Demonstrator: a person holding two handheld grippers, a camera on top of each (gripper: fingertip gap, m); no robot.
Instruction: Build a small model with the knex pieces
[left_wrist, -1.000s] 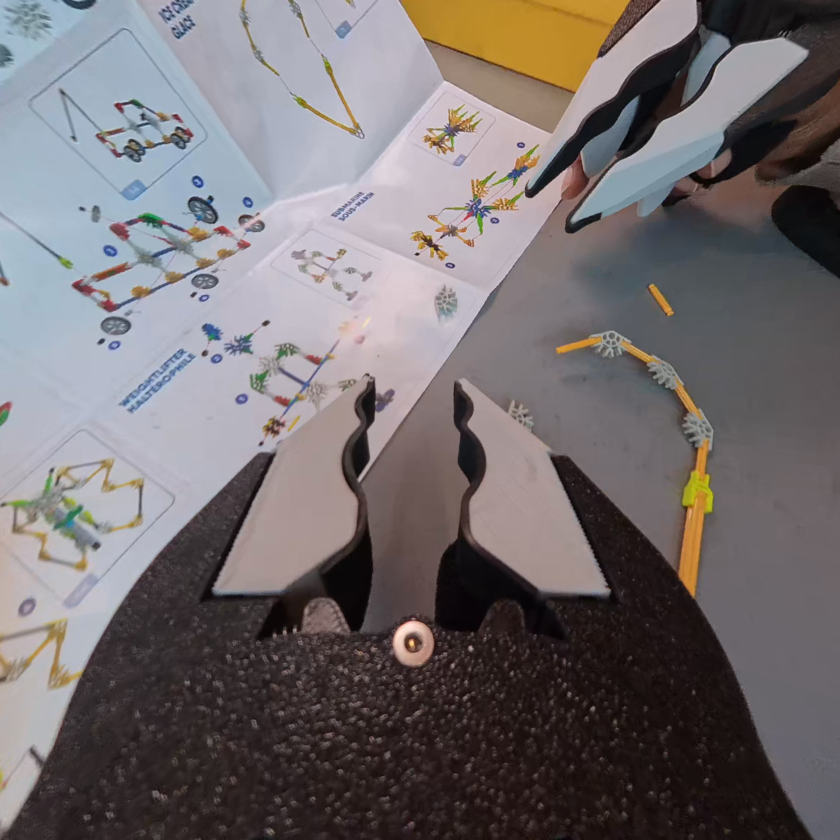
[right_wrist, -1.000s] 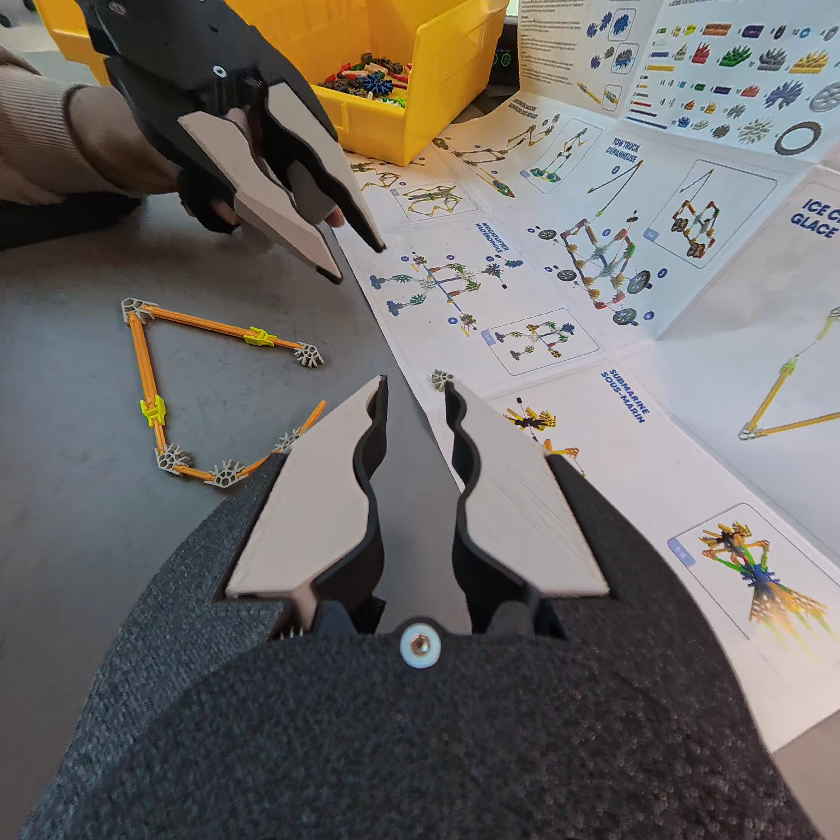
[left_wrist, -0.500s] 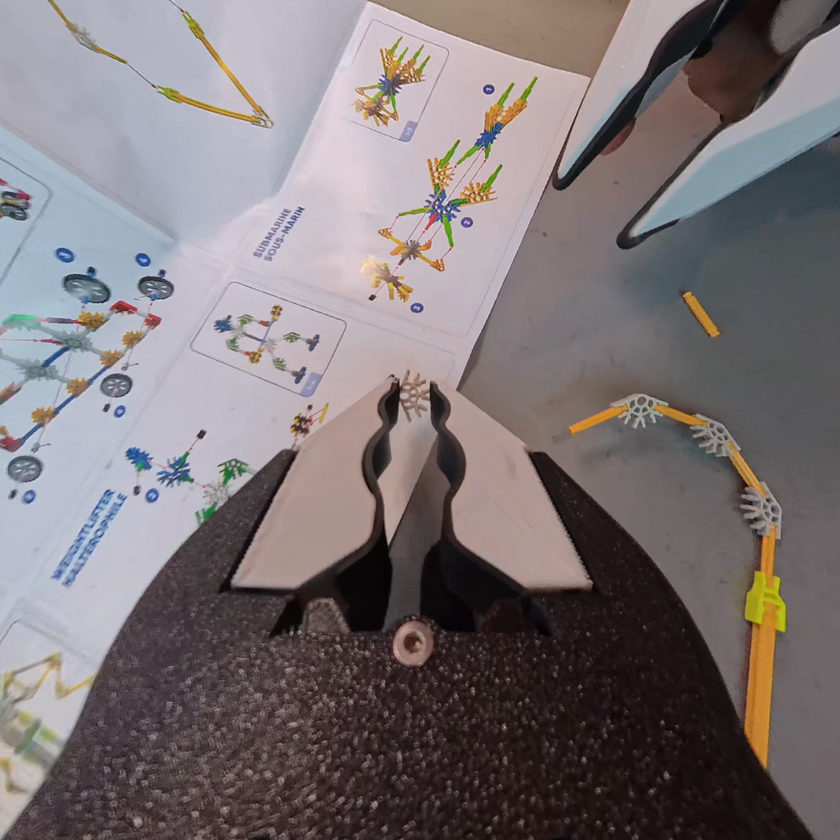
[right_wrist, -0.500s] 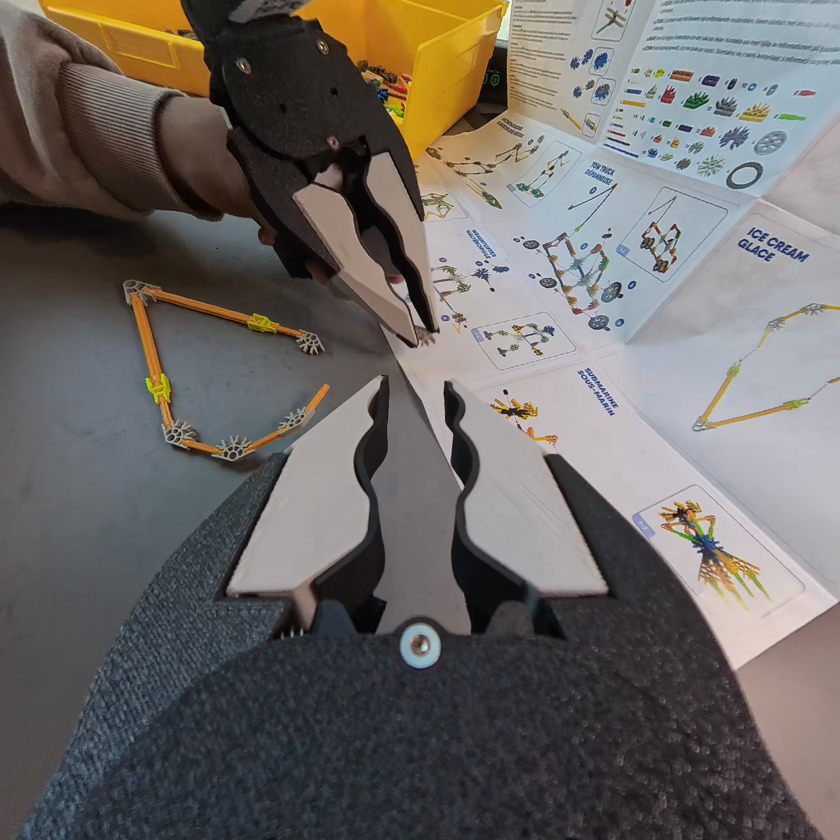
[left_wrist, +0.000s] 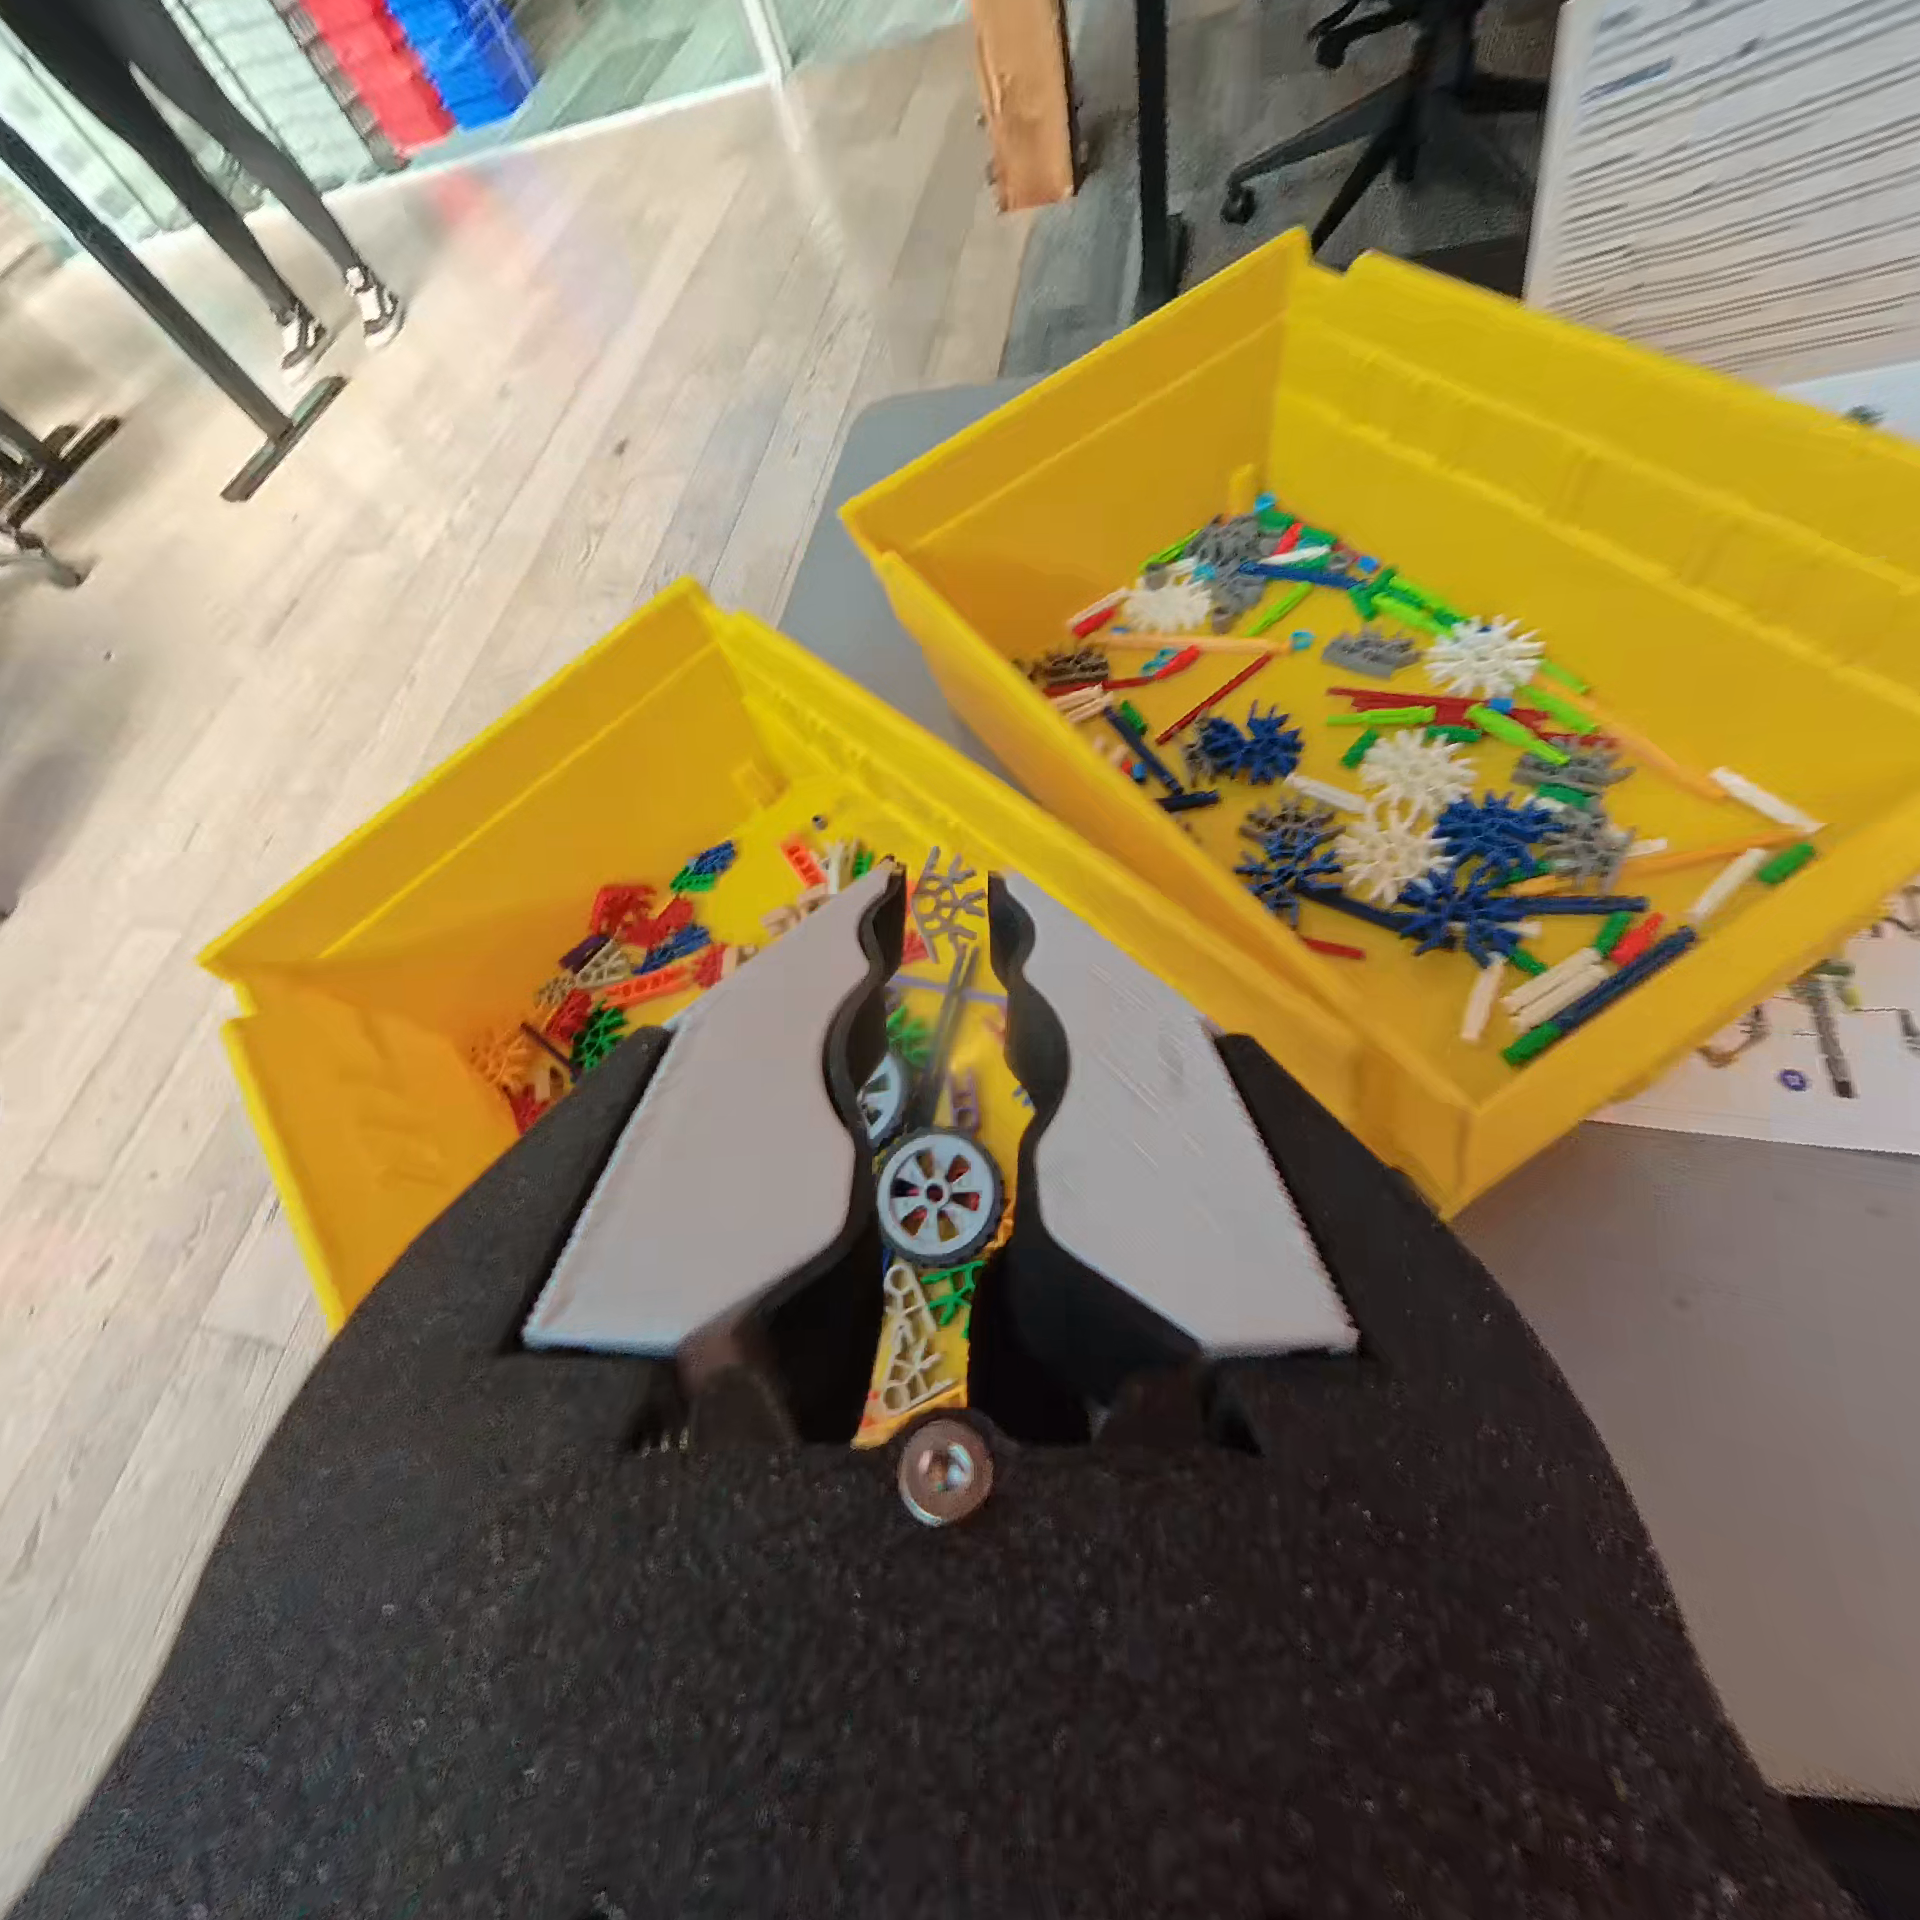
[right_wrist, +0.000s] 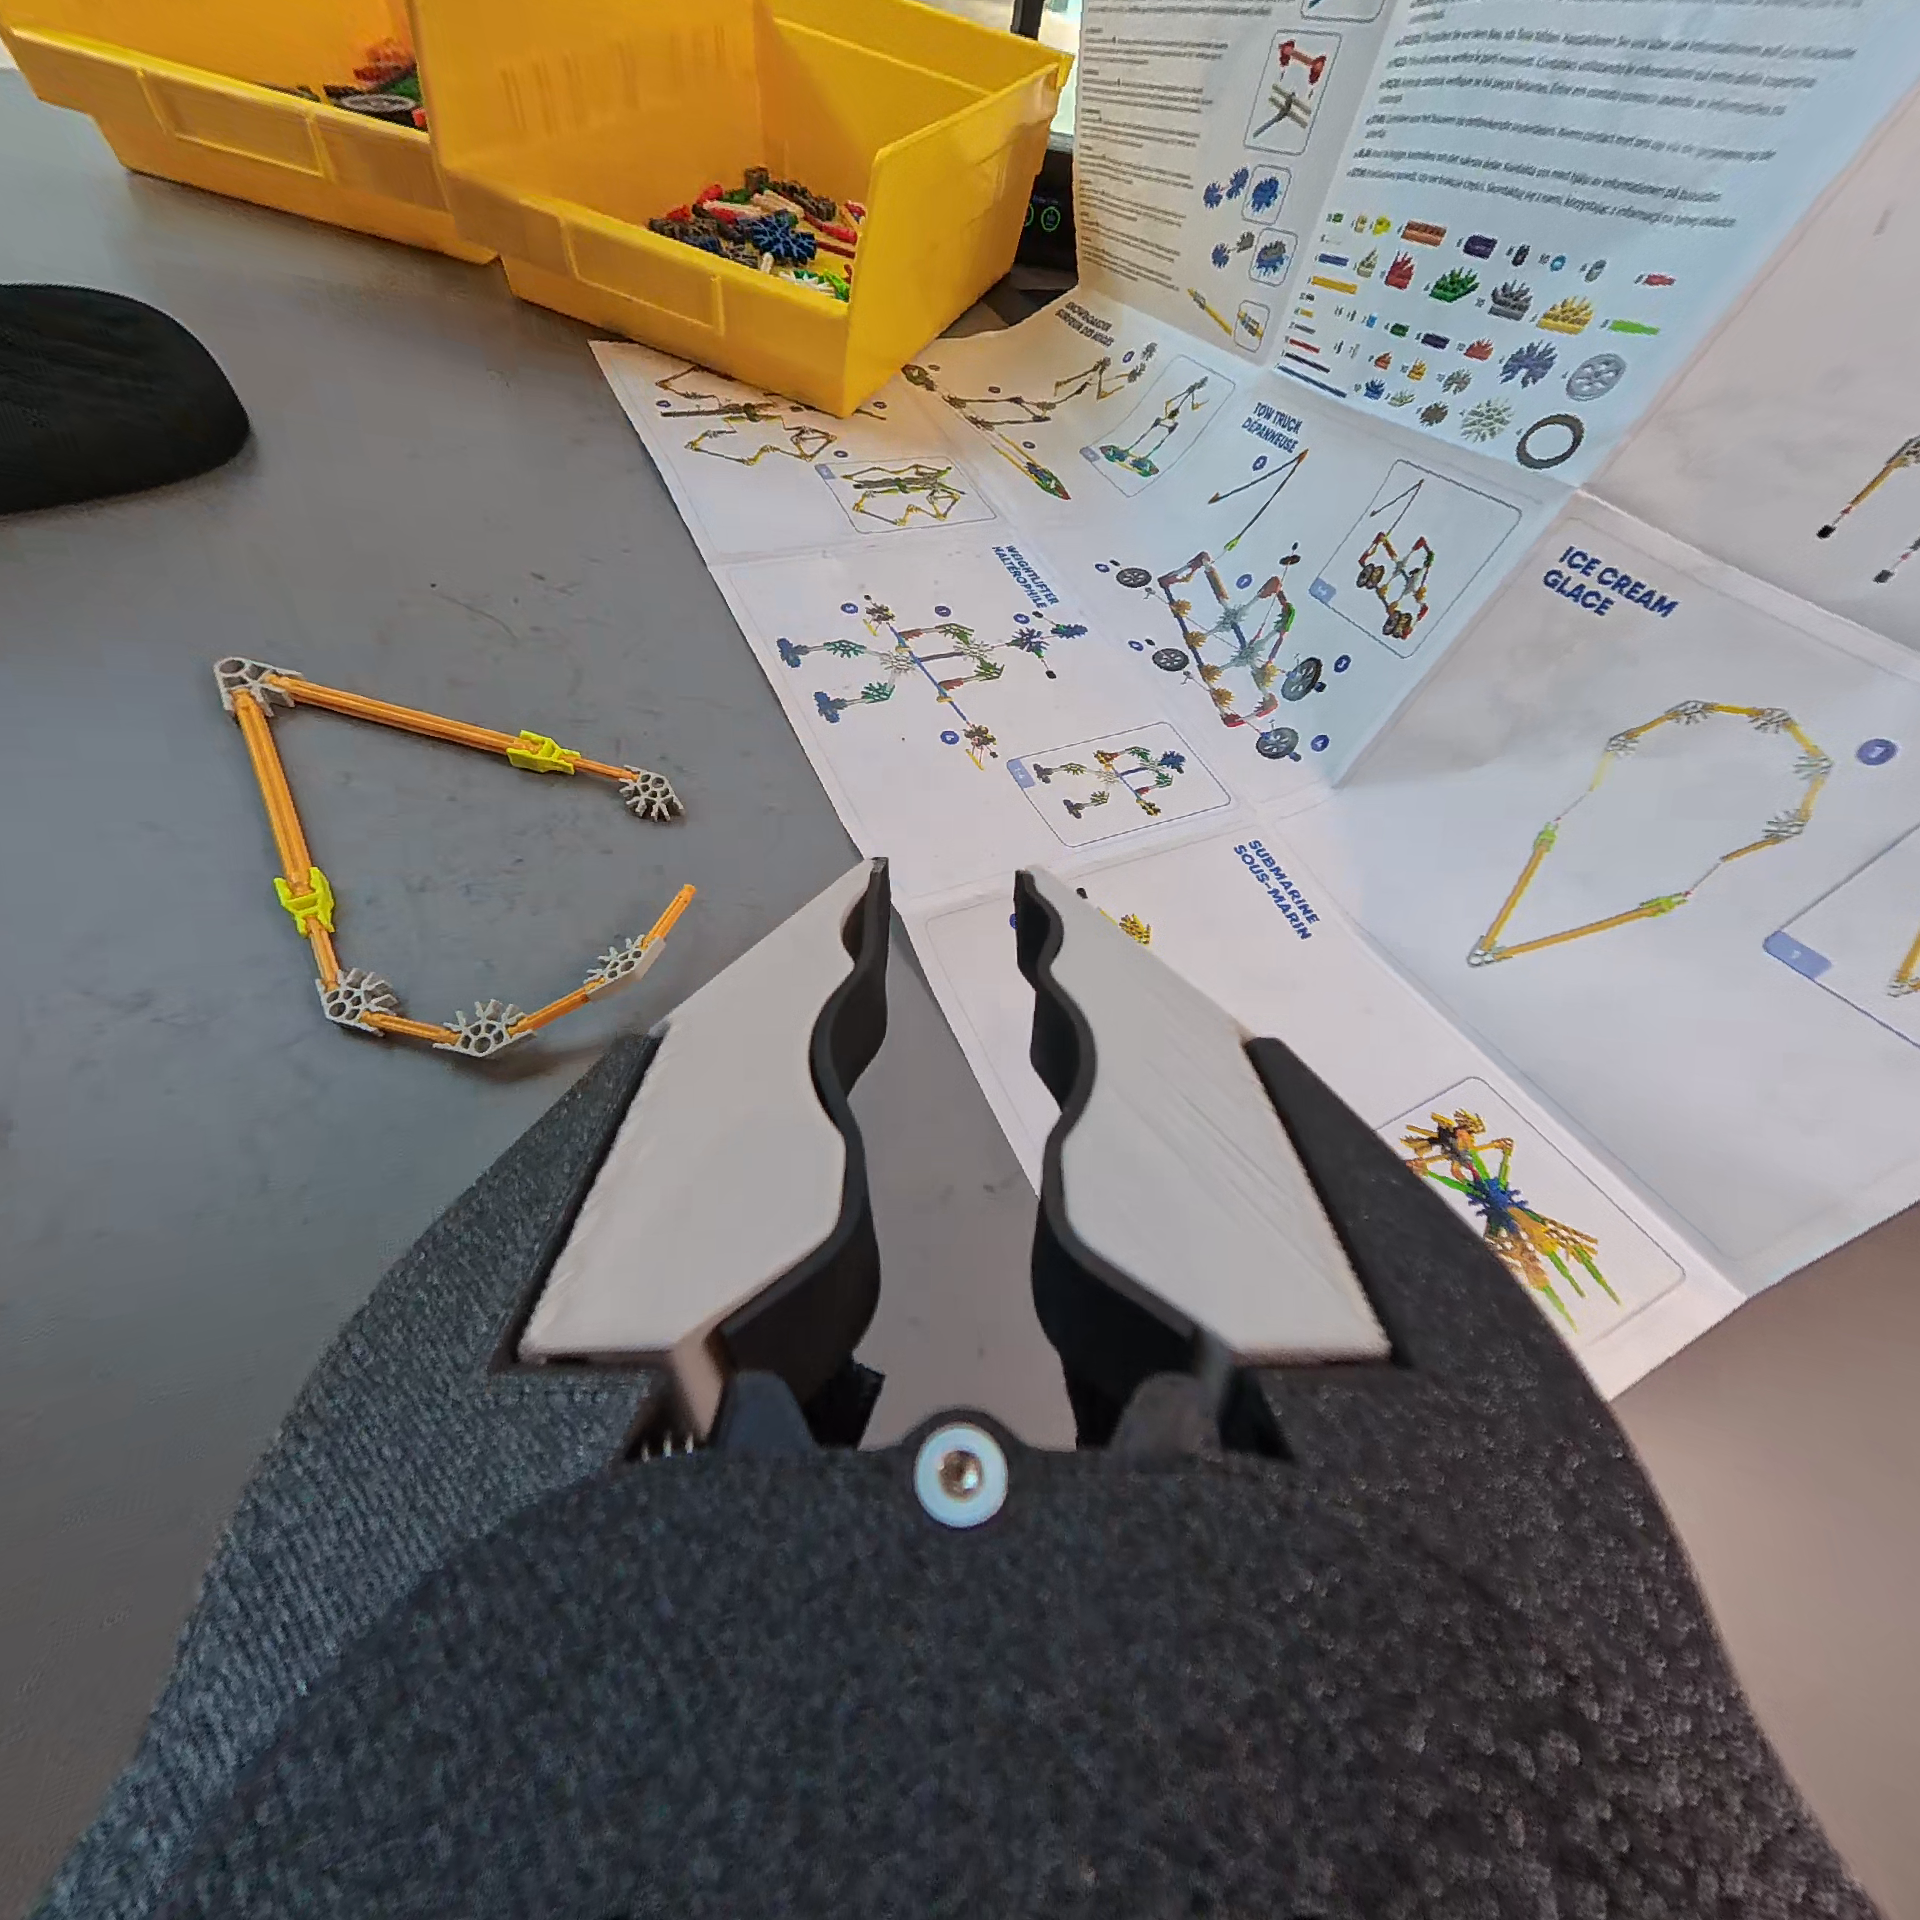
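Between the left gripper's (left_wrist: 943, 885) fingertips a grey snowflake connector (left_wrist: 945, 906) sits pinched, its lower half hidden, above the nearer yellow bin (left_wrist: 436, 935) at the table's (left_wrist: 1704, 1351) corner. Blur softens the bin's parts. Over the table's middle, the right gripper (right_wrist: 951, 878) hangs spread and empty beside the orange rod frame (right_wrist: 416, 862), its tips over the instruction sheet's (right_wrist: 1351, 831) edge.

The right claw (right_wrist: 951, 883) hangs parted and empty above the grey table (right_wrist: 436, 520). At ten o'clock lies an orange rod frame (right_wrist: 312, 904); the instruction sheet (right_wrist: 1455, 831) spreads at two o'clock, yellow bins (right_wrist: 727, 301) at twelve.
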